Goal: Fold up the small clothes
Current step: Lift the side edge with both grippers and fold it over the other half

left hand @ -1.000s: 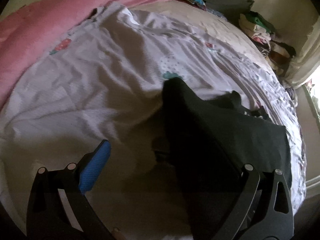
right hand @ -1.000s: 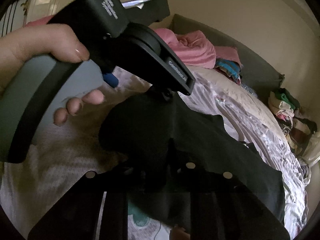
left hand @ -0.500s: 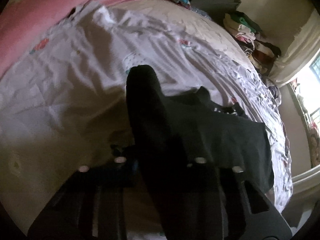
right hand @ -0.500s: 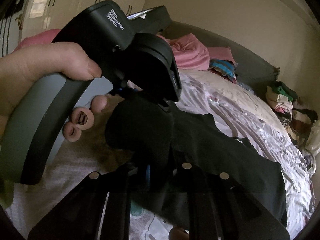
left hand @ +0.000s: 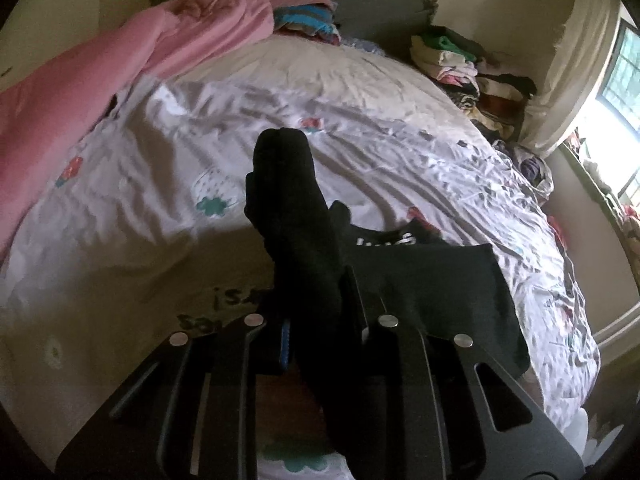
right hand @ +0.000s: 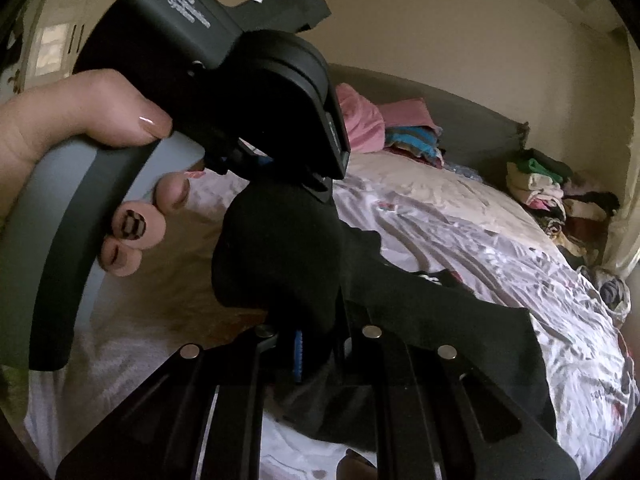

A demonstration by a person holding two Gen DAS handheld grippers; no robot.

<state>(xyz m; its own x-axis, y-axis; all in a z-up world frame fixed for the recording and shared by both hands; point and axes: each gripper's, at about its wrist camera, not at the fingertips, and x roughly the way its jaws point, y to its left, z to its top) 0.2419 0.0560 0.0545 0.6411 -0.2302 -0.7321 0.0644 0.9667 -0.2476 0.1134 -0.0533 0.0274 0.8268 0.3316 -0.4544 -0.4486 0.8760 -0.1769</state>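
A small black garment [left hand: 424, 292] with white print lies partly on the patterned white bedsheet [left hand: 360, 148], one end lifted. My left gripper [left hand: 320, 320] is closing, its jaws pressing on a bunched black fold that sticks up between them. In the right wrist view my right gripper [right hand: 320, 336] is shut on another fold of the same black garment [right hand: 448, 320]. A hand [right hand: 80, 128] holds the left gripper's grey handle just above and left of it, with that gripper's tips buried in the cloth.
A pink blanket [left hand: 80, 92] runs along the bed's left side. Folded colourful clothes [left hand: 308, 20] sit by the grey headboard, and a mixed clothes pile [left hand: 472, 68] fills the far right corner. A bright window [left hand: 624, 80] is at the right.
The left gripper went from wide open to closed on the black garment. Both grippers rose and lifted the bunched cloth off the sheet, and the views tilted up toward the headboard.
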